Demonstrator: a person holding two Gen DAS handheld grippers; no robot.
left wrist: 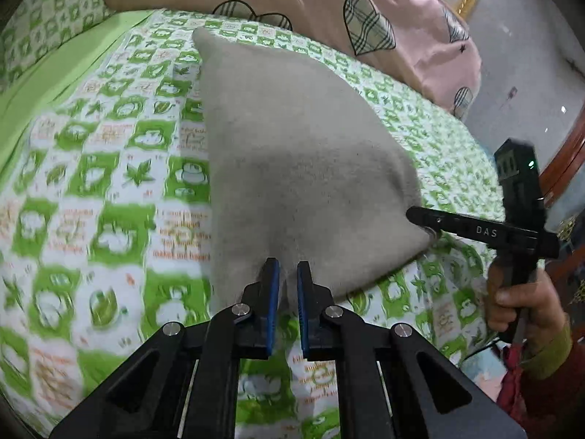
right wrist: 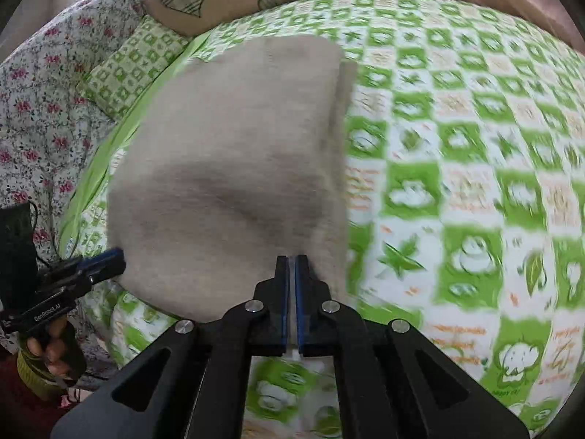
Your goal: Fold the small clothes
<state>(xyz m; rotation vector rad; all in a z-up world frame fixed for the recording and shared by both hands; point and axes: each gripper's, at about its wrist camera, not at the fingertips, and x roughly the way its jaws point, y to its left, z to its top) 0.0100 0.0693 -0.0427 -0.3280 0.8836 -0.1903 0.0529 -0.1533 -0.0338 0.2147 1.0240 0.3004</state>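
Note:
A small grey knit garment (left wrist: 292,153) lies on the green-and-white patterned bed sheet (left wrist: 109,183), its near edge lifted. My left gripper (left wrist: 289,274) is shut on the near edge of the garment at one corner. My right gripper (right wrist: 291,267) is shut on the near edge at the other corner. The garment (right wrist: 234,168) sags between the two grips. The right gripper shows at the right of the left wrist view (left wrist: 416,216), and the left gripper shows at the lower left of the right wrist view (right wrist: 117,259).
A pink quilt with plaid hearts (left wrist: 329,3) lies bunched at the far side of the bed. A floral cover (right wrist: 40,117) and a green patterned pillow (right wrist: 131,62) lie at the left. A wooden bed frame (left wrist: 563,161) curves at the right.

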